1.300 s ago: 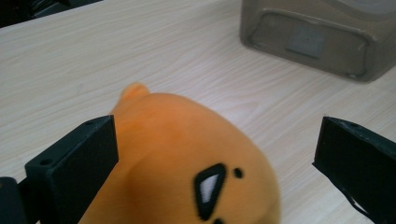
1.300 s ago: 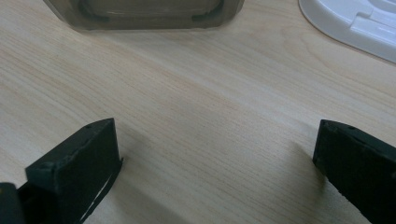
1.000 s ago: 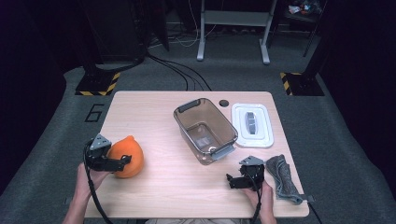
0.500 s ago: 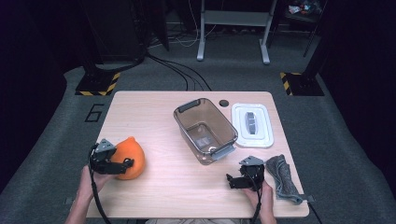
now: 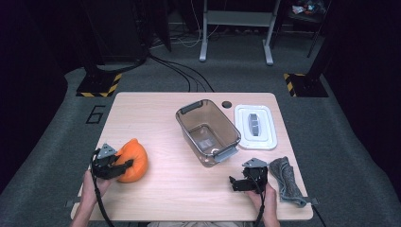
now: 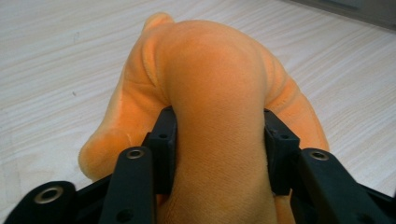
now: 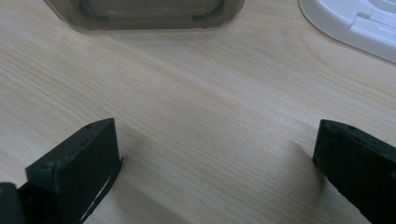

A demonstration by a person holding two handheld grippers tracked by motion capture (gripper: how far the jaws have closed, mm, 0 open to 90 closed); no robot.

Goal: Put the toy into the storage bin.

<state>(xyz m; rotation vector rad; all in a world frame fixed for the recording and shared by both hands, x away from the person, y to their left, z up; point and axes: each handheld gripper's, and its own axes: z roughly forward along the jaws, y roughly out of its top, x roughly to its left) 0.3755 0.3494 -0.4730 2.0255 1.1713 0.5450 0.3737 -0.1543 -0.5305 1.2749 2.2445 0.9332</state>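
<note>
Left hand (image 5: 91, 182) low at the surface (image 5: 161, 118) edge, left tool (image 6: 219, 140) level; jaws had just been closing and pinched one orange plush toy (image 5: 132, 160), its long axis running straight ahead from the jaws. Right tool (image 7: 215, 154) spread wide, nothing between. One clear bin (image 5: 208, 132) ahead.

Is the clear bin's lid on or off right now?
Off. The clear bin stands open-topped mid-table, with the white lid lying flat on the table beside it, on its right in the high view.
</note>
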